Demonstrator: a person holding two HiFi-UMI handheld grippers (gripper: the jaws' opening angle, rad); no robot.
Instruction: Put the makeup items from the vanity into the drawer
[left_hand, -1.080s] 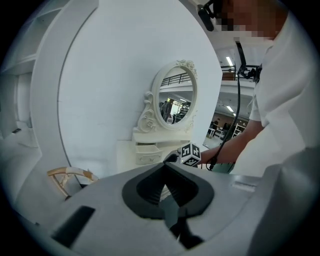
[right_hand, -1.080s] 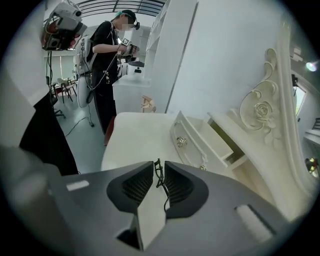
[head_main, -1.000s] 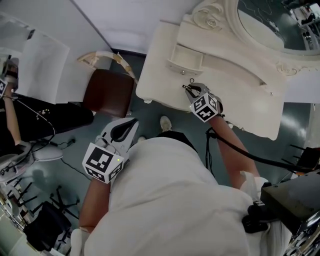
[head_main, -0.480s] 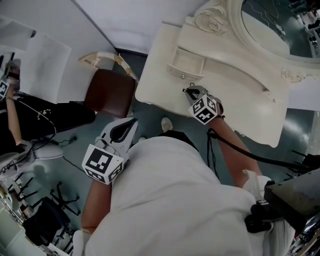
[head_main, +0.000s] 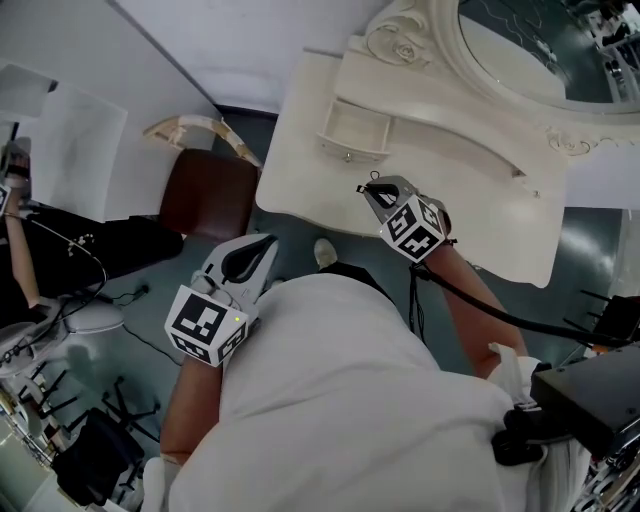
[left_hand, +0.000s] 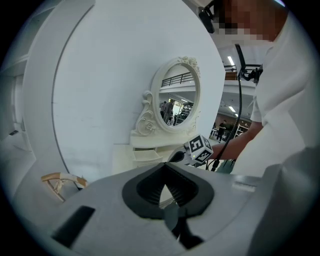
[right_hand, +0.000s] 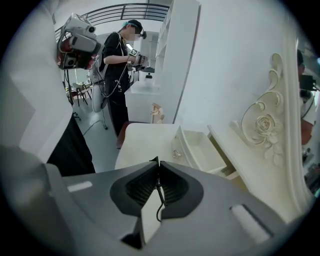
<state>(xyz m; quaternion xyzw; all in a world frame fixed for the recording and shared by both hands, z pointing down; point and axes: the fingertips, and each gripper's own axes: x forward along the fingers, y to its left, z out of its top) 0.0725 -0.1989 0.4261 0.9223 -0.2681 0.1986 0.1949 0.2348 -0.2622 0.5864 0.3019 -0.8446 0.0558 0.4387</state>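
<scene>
Thin black wiry item (right_hand: 161, 200) pinched between closed fingers of right gripper (right_hand: 158, 161), over counter (right_hand: 145, 140) edge; open drawer (right_hand: 200, 150) just ahead. Left gripper (left_hand: 165, 166) fingers closed, empty, well back from counter.

Likely a staged bedroom set in a hall, ornate vanity (head_main: 490, 230), partition wall (left_hand: 100, 75), cabled person (right_hand: 119, 75) nearby

Bright, even indoor light throughout; shadows are faint and soft. The white desk (head_main: 306, 165) and wall (left_hand: 100, 75) come close to washing out. Both gripper views bulge strongly, ringed by a black vignette, and go soft close up. Ceiling lamps (left_hand: 230, 60) show as small bright streaks.
</scene>
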